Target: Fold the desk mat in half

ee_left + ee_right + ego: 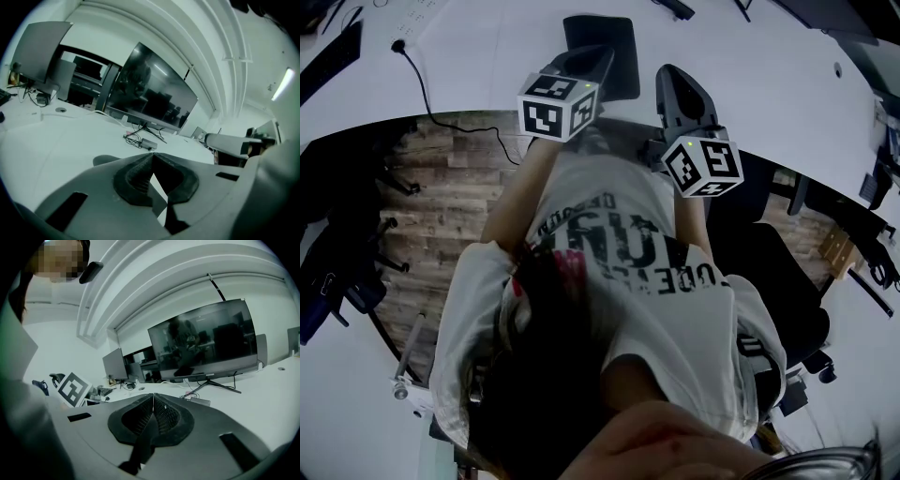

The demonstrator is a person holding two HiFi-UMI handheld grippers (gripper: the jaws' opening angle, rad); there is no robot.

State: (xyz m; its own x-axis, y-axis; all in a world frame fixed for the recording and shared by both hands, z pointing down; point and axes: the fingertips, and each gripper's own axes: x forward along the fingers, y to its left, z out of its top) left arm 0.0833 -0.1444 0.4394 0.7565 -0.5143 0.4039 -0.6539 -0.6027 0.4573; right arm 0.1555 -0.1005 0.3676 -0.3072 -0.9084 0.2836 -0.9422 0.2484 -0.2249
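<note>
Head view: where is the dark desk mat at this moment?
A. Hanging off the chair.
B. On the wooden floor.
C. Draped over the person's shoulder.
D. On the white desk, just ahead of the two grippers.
D: the desk mat lies on the white desk, with the left gripper reaching over its near left part and the right gripper beside it.
</note>
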